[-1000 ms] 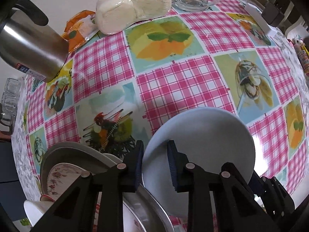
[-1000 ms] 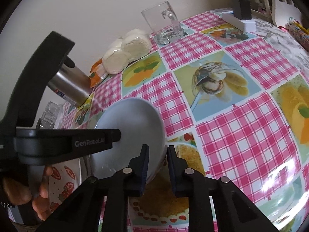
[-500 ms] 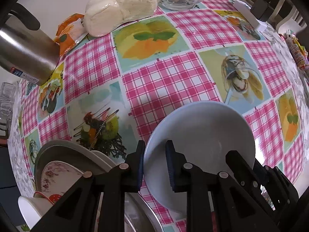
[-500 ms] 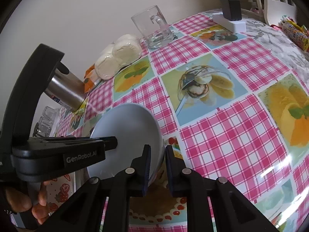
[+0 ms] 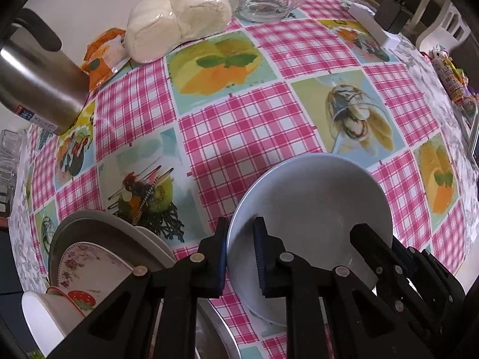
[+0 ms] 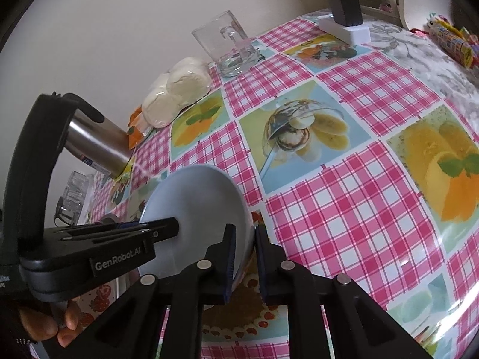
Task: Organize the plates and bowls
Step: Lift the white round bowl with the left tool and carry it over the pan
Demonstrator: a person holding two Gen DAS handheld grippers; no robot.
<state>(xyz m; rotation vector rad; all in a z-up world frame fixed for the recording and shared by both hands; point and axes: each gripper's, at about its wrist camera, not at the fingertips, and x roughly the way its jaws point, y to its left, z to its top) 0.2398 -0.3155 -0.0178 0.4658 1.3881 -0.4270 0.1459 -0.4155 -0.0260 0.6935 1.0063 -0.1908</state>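
**Two grippers, one bowl, above the checked cloth**

Your left gripper (image 5: 239,251) is closing on the near rim of the pale blue bowl (image 5: 314,209); your right gripper (image 6: 244,257) pinches the opposite rim, probably steadying it beside the stacked plates (image 5: 98,251).

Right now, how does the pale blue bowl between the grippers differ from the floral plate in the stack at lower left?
The pale blue bowl is plain and deep; the floral plate is shallow, with pink flowers and a strawberry print. The bowl is gripped at its rim from two sides by the left gripper and the right gripper; the plate lies ungripped inside larger grey dishes. Both are round tableware.
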